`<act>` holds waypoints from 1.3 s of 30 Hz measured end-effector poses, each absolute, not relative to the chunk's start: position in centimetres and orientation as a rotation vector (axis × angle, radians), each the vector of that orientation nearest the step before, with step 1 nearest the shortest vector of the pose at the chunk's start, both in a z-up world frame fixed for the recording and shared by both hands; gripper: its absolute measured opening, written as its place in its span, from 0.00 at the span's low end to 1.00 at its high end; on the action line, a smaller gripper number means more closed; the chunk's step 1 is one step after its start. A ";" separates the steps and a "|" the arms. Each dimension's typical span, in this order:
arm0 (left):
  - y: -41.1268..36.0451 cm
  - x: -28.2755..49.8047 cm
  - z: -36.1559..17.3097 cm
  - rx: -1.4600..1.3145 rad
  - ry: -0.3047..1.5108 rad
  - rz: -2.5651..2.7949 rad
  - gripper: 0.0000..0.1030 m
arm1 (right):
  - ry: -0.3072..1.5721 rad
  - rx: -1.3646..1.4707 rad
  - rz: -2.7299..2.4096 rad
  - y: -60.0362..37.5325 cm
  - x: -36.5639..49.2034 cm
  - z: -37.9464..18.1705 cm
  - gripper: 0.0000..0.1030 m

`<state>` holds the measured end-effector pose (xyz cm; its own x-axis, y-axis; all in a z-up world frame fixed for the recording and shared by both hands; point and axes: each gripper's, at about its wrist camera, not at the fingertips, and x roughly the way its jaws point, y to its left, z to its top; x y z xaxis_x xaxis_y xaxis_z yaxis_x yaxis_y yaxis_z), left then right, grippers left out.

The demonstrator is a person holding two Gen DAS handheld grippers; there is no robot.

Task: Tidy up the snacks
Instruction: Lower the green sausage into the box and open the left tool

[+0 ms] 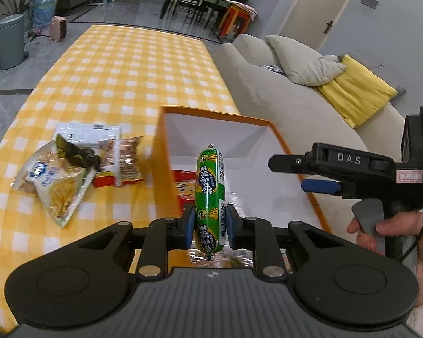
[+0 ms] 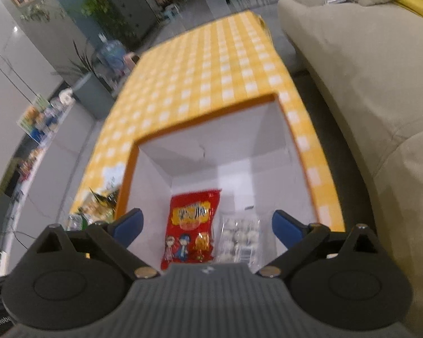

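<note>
My left gripper [image 1: 210, 222] is shut on a green sausage stick [image 1: 210, 186], held upright over the near edge of the orange box [image 1: 166, 166] with white inside walls. The right gripper [image 1: 304, 173] shows in the left wrist view at the box's right side, a hand on its grip. In the right wrist view my right gripper [image 2: 207, 225] stands open above the box [image 2: 127, 180], nothing between its fingers. On the box floor lie a red snack bag [image 2: 190, 225] and a clear pack of white round snacks [image 2: 239, 238].
Loose snack packets [image 1: 53, 180] and a brown-and-red pack [image 1: 122, 162] lie on the yellow checked tablecloth [image 1: 121, 64] left of the box. A beige sofa [image 1: 268, 90] with grey and yellow cushions runs along the table's right side.
</note>
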<state>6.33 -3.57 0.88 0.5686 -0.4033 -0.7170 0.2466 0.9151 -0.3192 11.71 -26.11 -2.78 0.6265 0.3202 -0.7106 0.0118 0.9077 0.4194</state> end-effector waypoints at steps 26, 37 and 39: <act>-19.5 11.3 -8.0 -0.107 1.179 -0.279 0.24 | 0.801 0.801 0.049 -40.3 7.7 -6.6 0.93; -21.3 12.7 -10.5 -0.092 1.244 -0.229 0.24 | 0.823 0.823 0.030 -41.1 7.9 -7.4 0.93; -21.4 12.8 -10.7 -0.080 1.259 -0.200 0.24 | 0.824 0.828 0.029 -40.9 8.1 -7.4 0.93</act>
